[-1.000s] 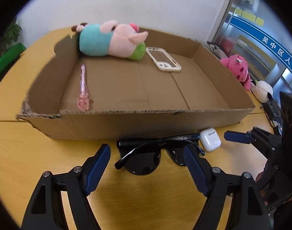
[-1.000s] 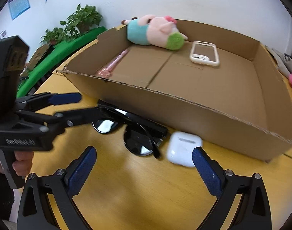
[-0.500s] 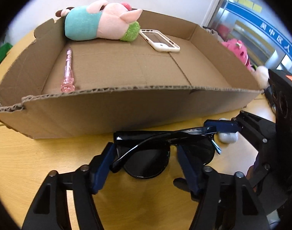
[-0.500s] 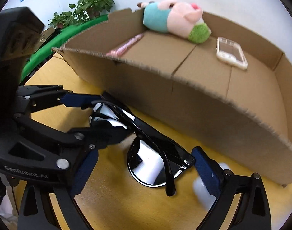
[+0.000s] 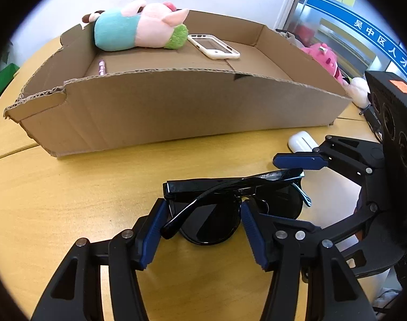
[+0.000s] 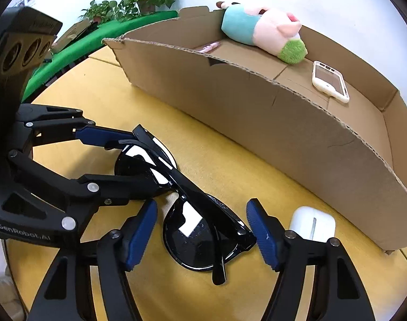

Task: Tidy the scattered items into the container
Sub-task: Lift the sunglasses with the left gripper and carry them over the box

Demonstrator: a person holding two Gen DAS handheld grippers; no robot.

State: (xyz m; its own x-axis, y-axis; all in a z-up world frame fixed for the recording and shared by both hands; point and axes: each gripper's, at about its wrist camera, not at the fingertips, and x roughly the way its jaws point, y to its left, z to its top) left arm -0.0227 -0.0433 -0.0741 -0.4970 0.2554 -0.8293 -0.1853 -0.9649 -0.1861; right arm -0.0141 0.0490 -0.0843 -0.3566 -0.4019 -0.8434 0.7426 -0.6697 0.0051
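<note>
Black sunglasses (image 5: 230,200) lie folded on the yellow wooden table (image 5: 69,187), just in front of the brown cardboard box (image 5: 176,112). They are outside the box, near its long front wall. My left tongs (image 5: 202,223) reach down around one dark lens. The blue pads (image 5: 156,230) sit on each side of that lens, and the tongs are closing on it. The pads look like they touch the rim, but I cannot tell if they pinch it hard. My right tongs (image 6: 202,231) are around the other lens, at the other end of the glasses. These tongs are closing too. One blue pad is right at the corner of the frame, and the other pad has a small gap next to it. So the right tongs are not pinching yet. A small white earbud case (image 6: 311,223) lies on the table just beside my right tongs, between the glasses and the box wall. Inside the box lies a soft pig toy (image 5: 139,28) with a blue-green shirt, up against the far wall. A phone (image 5: 214,46) in a cream case lies flat next to the pig. A pink pen (image 5: 101,67) lies on the box floor near the left side. A pink plush toy (image 5: 325,58) sits outside the box, past its right end. Green plants (image 6: 139,0) stand far off by the white wall.
</note>
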